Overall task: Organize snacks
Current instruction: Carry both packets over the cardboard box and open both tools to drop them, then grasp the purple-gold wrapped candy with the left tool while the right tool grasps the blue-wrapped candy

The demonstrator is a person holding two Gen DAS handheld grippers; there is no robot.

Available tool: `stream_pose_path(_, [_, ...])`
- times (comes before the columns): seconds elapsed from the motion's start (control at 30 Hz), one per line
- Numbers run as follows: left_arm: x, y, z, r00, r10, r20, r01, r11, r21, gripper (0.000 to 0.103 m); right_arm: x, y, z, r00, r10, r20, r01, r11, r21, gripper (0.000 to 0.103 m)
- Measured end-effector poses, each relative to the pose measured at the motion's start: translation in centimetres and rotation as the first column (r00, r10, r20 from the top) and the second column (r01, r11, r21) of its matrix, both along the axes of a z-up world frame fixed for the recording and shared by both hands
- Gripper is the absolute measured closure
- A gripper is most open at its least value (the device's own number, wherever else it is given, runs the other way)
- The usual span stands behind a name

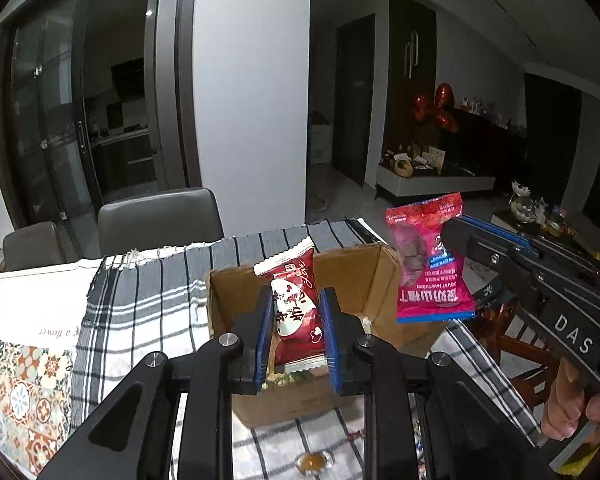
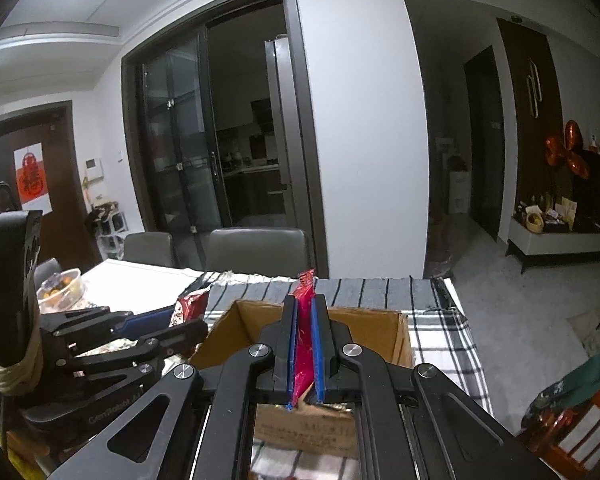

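An open cardboard box (image 1: 352, 276) stands on the checked tablecloth; it also shows in the right wrist view (image 2: 364, 328). My left gripper (image 1: 298, 338) is shut on a dark red and white snack packet (image 1: 296, 312), held upright above the box's near side. My right gripper (image 2: 305, 344) is shut on a pink hawthorn snack packet (image 2: 303, 336), edge-on between the blue pads, above the box. In the left wrist view that pink packet (image 1: 430, 264) hangs above the box's right edge from the right gripper (image 1: 456, 232). The left gripper (image 2: 168, 326) with its red packet (image 2: 190, 306) shows left of the box.
A black and white checked cloth (image 1: 140, 304) covers the table, with a patterned mat (image 1: 24, 392) at left. A wrapped candy (image 1: 314, 461) lies near the front edge. Grey chairs (image 1: 160, 218) stand behind the table. A bowl of snacks (image 2: 60, 286) sits at far left.
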State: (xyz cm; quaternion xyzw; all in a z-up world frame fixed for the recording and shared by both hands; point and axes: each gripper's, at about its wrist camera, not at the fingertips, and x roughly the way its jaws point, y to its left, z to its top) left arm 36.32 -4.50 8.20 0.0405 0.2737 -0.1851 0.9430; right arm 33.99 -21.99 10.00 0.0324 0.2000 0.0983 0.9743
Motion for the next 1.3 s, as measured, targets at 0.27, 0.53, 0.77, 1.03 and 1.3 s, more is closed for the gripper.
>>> stream_pose_path(0.27, [2.5, -1.3, -0.9, 1.0, 0.021, -0.014, -0.021, 1.0, 0.02, 0.06, 2.5, -0.8, -1.3, 0.999, -0.025, -0.047, 0.025, 1.0, -0.013, 0.093])
stream_pose_path(0.53, [0.5, -1.1, -0.8, 0.999, 0.037, 0.015, -0.037, 0.999, 0.028, 0.053, 1.1, -2.2, -2.5, 0.995, -0.034, -0.092, 0.037, 0.999, 0.036, 0.071])
stream_pose_path(0.77, [-2.8, -0.9, -0.7, 0.999, 0.012, 0.039, -0.013, 1.0, 0.026, 0.053, -2.0, -2.3, -2.4, 0.996, -0.042, -0.083, 0.044, 0.999, 0.021, 0.071])
stream_pose_path(1.03, [-6.4, -1.7, -0.9, 0.998, -0.044, 0.046, 0.043, 0.999, 0.031, 0.053, -5.2, -3.1, -3.5, 0.994, -0.04, -0.097, 0.043, 0.999, 0.03, 0.071])
stream_pose_path(1.3, [-8.3, -2.6, -3.0, 0.995, -0.103, 0.008, 0.103, 0.993, 0.05, 0.054, -7.1, -3.6, -5.6, 0.989, -0.052, -0.135, 0.054, 0.998, 0.014, 0.071])
